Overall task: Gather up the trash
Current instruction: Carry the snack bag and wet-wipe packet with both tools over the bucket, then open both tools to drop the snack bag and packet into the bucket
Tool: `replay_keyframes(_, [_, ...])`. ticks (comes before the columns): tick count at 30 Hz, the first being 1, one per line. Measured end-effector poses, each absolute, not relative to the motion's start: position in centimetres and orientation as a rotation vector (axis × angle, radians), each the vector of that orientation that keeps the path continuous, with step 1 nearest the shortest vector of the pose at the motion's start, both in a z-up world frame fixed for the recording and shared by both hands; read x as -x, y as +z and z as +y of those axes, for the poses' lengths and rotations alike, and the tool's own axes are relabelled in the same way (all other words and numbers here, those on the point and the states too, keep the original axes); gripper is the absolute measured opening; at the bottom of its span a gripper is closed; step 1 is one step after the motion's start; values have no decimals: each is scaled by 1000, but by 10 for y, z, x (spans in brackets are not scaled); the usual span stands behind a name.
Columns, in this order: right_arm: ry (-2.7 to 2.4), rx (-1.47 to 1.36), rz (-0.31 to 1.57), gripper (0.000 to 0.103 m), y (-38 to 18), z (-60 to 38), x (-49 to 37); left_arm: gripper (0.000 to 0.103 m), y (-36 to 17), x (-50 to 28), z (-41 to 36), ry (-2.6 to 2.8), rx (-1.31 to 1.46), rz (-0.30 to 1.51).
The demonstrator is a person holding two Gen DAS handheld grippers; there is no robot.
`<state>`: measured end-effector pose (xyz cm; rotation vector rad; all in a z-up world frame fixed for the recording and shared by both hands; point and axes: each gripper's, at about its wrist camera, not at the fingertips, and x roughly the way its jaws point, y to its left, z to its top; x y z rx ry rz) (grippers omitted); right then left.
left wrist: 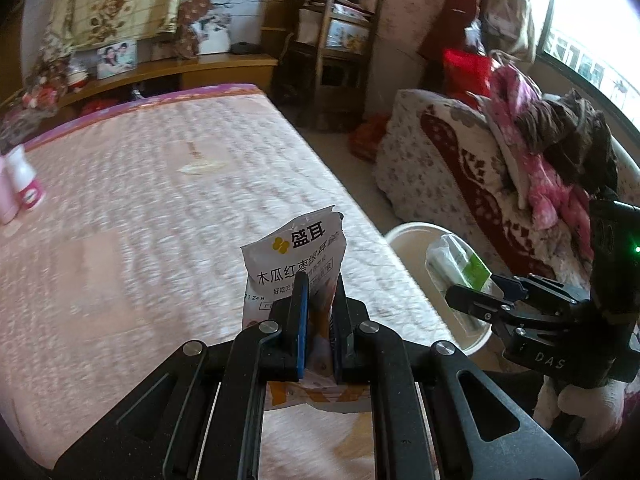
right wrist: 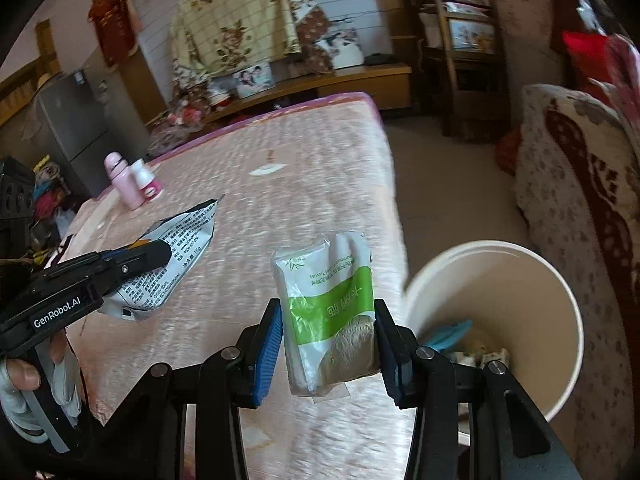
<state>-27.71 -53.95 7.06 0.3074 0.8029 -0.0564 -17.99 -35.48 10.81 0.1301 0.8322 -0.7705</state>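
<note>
My left gripper [left wrist: 318,284] is shut on a white snack wrapper [left wrist: 294,252] with Chinese print, held above the pink bed [left wrist: 160,208]. The wrapper [right wrist: 176,256] and that gripper [right wrist: 160,254] also show at the left of the right wrist view. My right gripper [right wrist: 328,320] is shut on a green and white tissue pack [right wrist: 328,304], held just left of a white bin [right wrist: 532,280]. In the left wrist view the right gripper [left wrist: 466,292] holds the pack [left wrist: 460,264] over the bin's rim [left wrist: 404,236]. The bin holds some blue and pale scraps.
A pink bottle [right wrist: 124,184] and a white bottle [right wrist: 146,182] stand on the bed's far left. A small white scrap [right wrist: 266,170] lies mid-bed. A sofa with a patterned cover [right wrist: 580,184] stands right of the bin. Shelves and a wooden rack [right wrist: 460,60] line the back wall.
</note>
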Motion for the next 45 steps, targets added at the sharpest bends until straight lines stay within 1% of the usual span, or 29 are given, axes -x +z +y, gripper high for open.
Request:
replay_keyframes(15, [-241,-380,831,42,47,-623,317,7,94,197,-460,-939,-173,880])
replay_keyframes(21, [-295,-408,849,42,36,-646,322,7,86,197,-487,-980,-160,917])
replay_keyframes(31, [-352,-416,867,42,18,-664,319,7,73,195,-510,-1010,-138,949])
replay_keyframes(32, [-358,-419,870,45,16,-666,318,8,71,193,-511,-1012,-126,959])
replay_keyframes(33, [-368,-421,872,52,15,-667,317,8,70,192,-512,-1016,-115,966])
replay_keyframes(35, [-390,-431,876,53,12,-671,318,8,68,189,-513,-1023,-96,979])
replay_keyframes(37, [-396,-443,881,53,8,-674,318,15,66,188,-514,-1030,-87,986])
replay_keyframes(38, [-399,-452,884,55,7,-675,319,27,66,188,-514,-1033,-85,989])
replay_keyframes(39, [-400,-460,887,59,5,-676,319,43,66,188,-514,-1035,-81,989])
replay_keyframes(41, [-401,-468,885,62,5,-678,320,55,67,188,-510,-1036,-56,977])
replay_keyframes(45, [-393,-464,877,62,8,-674,320,55,71,188,-503,-1007,-68,953])
